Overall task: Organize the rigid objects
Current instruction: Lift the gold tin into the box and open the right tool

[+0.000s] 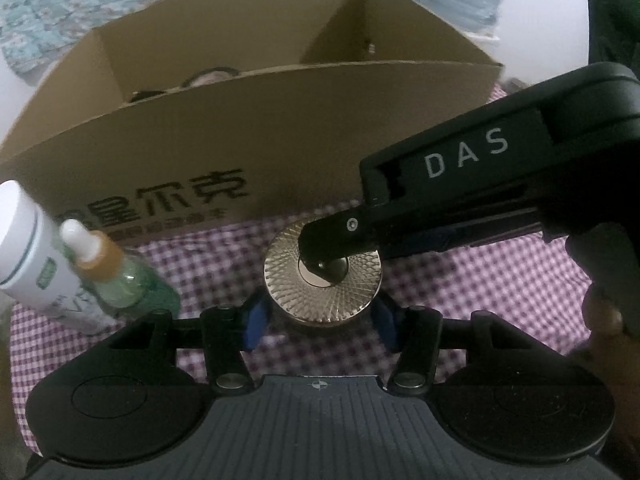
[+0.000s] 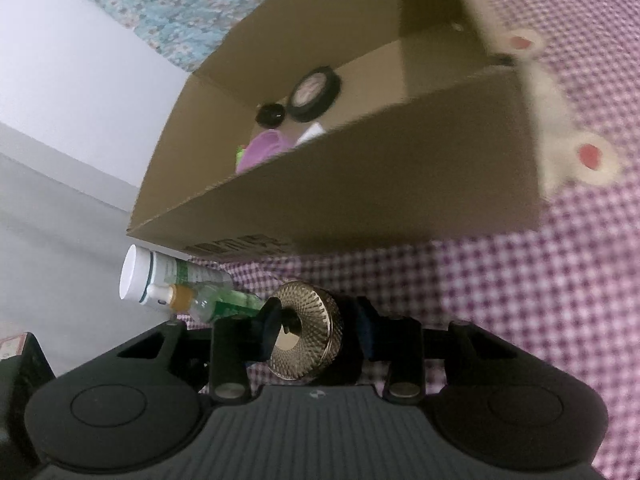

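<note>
glossy knurled metal lid, matt cardboard box

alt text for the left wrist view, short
A round gold textured jar sits between the left gripper's blue pads, while the right gripper reaches in from the right onto its top. Behind stands an open cardboard box on a checked cloth; two bottles stand at left.

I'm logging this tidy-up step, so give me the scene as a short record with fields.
surface: checked cloth
target: gold round jar, between both grippers
left gripper: pads on the jar's sides
right gripper: one finger on the jar's top; grip unclear
box: open cardboard box behind the jar, holding a black compact
nearby: white tube and dropper bottle, beside the jar
</note>
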`<state>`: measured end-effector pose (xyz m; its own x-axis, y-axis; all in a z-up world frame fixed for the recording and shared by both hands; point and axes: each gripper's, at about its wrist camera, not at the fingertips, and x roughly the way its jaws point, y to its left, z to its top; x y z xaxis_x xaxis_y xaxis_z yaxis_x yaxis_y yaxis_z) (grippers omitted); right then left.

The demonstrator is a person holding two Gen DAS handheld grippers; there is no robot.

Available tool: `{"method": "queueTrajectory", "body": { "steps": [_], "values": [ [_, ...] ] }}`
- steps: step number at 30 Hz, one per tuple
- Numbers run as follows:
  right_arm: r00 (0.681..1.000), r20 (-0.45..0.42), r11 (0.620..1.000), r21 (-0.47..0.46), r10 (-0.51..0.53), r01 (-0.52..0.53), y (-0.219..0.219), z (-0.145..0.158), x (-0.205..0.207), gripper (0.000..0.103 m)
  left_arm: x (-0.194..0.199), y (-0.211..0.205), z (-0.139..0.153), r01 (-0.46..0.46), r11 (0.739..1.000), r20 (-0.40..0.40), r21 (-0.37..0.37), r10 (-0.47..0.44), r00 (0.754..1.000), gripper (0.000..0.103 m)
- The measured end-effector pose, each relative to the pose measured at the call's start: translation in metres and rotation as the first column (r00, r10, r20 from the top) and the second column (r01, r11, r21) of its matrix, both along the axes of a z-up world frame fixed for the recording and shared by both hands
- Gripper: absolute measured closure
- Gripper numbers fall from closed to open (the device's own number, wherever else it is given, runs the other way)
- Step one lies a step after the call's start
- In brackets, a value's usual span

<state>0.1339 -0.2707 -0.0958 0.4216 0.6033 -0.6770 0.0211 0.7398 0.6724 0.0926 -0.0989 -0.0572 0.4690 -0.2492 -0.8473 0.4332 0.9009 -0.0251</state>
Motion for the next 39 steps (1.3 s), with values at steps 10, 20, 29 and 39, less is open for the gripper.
{"method": "queueTrajectory", "body": {
  "steps": [10, 20, 29, 39],
  "values": [
    [0.999, -0.023, 0.999, 0.038, -0.023, 0.024, -0.01, -0.005, -0.006, 0.06, 0.01, -0.018, -0.003, 0.011, 0.999, -0.008, 0.048, -0.01, 1.0, 0.046],
    [0.999, -0.025, 0.997, 0.069, -0.021, 0.022, -0.01, -0.01, -0.003, 0.056, 0.027, -0.027, -0.011, 0.005, 0.998, -0.021, 0.058, -0.003, 1.0, 0.046],
    [0.999, -0.029, 0.995, 0.096, -0.024, 0.027, -0.014, -0.014, -0.006, 0.053, 0.026, -0.026, -0.011, -0.002, 0.999, -0.016, 0.053, 0.003, 1.0, 0.047],
    [0.999, -0.029, 0.994, 0.1, -0.031, 0.034, -0.014, -0.012, -0.012, 0.053, 0.018, -0.024, -0.004, -0.002, 0.998, -0.012, 0.055, 0.003, 1.0, 0.047]
  ]
}}
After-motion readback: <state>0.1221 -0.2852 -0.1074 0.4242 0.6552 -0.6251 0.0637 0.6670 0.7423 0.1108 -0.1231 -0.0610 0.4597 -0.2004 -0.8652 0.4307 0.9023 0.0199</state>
